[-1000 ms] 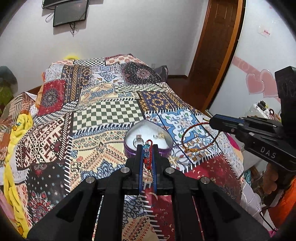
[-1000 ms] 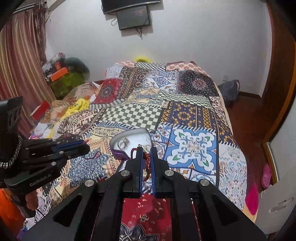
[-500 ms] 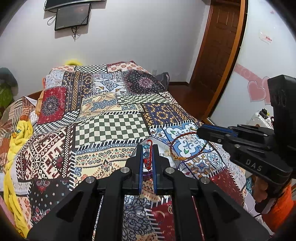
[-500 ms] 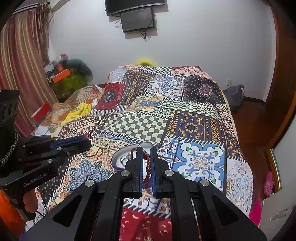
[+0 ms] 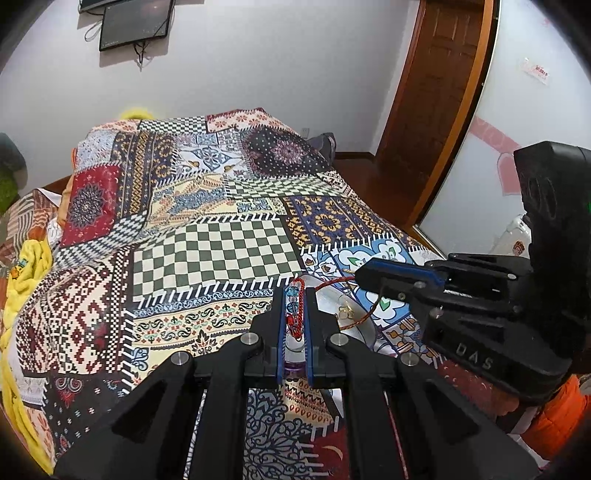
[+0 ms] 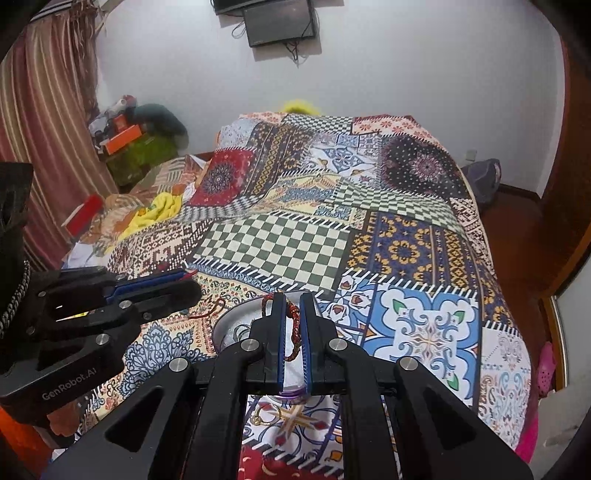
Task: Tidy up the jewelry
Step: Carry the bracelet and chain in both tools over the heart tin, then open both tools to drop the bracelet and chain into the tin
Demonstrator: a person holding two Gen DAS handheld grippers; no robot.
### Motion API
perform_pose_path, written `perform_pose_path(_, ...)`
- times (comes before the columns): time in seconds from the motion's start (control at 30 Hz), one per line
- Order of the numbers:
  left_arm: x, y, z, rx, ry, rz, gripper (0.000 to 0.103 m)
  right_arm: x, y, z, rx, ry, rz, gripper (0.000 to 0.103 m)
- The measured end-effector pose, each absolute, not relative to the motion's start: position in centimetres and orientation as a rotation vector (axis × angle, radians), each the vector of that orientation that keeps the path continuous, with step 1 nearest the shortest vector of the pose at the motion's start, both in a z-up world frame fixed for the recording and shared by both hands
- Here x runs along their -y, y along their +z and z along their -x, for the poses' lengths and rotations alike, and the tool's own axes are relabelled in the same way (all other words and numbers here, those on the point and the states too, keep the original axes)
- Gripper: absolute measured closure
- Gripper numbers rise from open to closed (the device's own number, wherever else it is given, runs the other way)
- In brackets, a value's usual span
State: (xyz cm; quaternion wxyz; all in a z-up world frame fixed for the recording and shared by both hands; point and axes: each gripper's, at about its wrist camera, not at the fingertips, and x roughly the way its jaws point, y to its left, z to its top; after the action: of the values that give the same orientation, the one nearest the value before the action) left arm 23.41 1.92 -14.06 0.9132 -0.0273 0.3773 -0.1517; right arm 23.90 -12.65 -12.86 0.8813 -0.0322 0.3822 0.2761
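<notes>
Jewelry is held above a patchwork bedspread (image 5: 218,258): a beaded red bracelet (image 5: 294,310) is pinched by the left gripper (image 5: 295,295). A braided red cord bracelet (image 6: 293,332) is clamped by the right gripper (image 6: 292,301), both over a silver dish (image 6: 231,325).

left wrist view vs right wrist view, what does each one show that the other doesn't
Only the left wrist view shows the wooden door, the pink heart stickers and the blue beads of the beaded bracelet in the left gripper.

Only the right wrist view shows the striped curtain and small gold rings on the quilt.

Both show the patchwork quilt, the wall screen, the heart-shaped box, and the right gripper pinching a red cord bracelet.
</notes>
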Motion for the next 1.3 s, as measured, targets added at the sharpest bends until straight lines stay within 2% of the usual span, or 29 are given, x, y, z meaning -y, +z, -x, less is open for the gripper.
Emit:
perform_pose_path(0.7,-0.8,-17.8,-26.0,-0.892,-0.343,0.067,0.096,13.0,-15.7,-25.4,-0.917,0.618,0.142,0.096)
perform_pose_path(0.77,-0.8,-17.8,-26.0,-0.896,-0.342,0.066,0.096,13.1,-15.8,-25.4,-0.926,0.629,0.151,0.095)
perform_pose_path(0.87,-0.8,-17.7,-25.9,-0.899,-0.337,0.06,0.096,13.1,-16.0,-25.3,-0.931,0.633,0.156,0.085)
perform_pose_path(0.93,-0.8,-17.4,-25.7,-0.897,-0.333,0.059,0.091,13.3,-15.9,-25.1,-0.922,0.632,0.155,0.078)
perform_pose_path(1.07,-1.0,-17.1,-25.2,-0.892,-0.315,0.047,0.089,14.1,-15.5,-24.9,-0.903,0.619,0.156,0.078)
perform_pose_path(1.23,-1.4,-16.8,-24.7,-0.888,-0.288,0.045,0.075,15.8,-15.7,-25.5,-0.904,0.553,0.161,0.078)
perform_pose_path(1.3,-1.6,-16.8,-24.5,-0.894,-0.286,0.052,0.072,16.3,-16.3,-25.8,-0.921,0.52,0.174,0.078)
